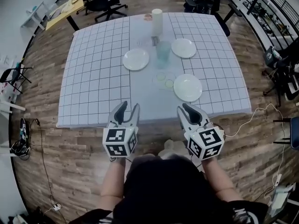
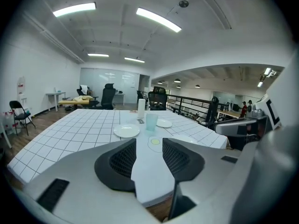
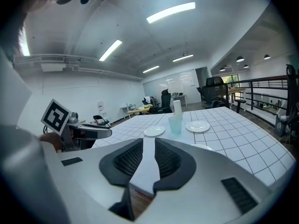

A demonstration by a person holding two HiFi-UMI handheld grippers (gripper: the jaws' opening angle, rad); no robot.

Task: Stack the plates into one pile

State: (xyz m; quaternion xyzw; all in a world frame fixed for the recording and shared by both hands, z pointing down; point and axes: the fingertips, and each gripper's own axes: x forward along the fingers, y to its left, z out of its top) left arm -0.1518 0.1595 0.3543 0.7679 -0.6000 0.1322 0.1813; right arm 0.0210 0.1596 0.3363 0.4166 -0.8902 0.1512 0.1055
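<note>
Three white plates lie apart on the grid-patterned tablecloth (image 1: pixel 93 78): one at left centre (image 1: pixel 136 59), one further back on the right (image 1: pixel 183 48), one nearest on the right (image 1: pixel 188 87). My left gripper (image 1: pixel 129 106) hovers at the table's near edge, jaws open and empty. My right gripper (image 1: pixel 185 108) is beside it, jaws open narrower, also empty, just short of the nearest plate. The left gripper view shows the left plate (image 2: pixel 126 131) and the far plate (image 2: pixel 164 123) beyond the open left gripper (image 2: pixel 148 143). The right gripper (image 3: pixel 149 143) faces the same plates (image 3: pixel 154 131) (image 3: pixel 197 126).
A translucent teal cup (image 1: pixel 163 54) stands between the two back plates, with a white cylinder (image 1: pixel 157 21) behind it. Small clear round lids (image 1: pixel 164 78) lie next to the nearest plate. Office chairs (image 1: pixel 105 1) and cables surround the table on the wooden floor.
</note>
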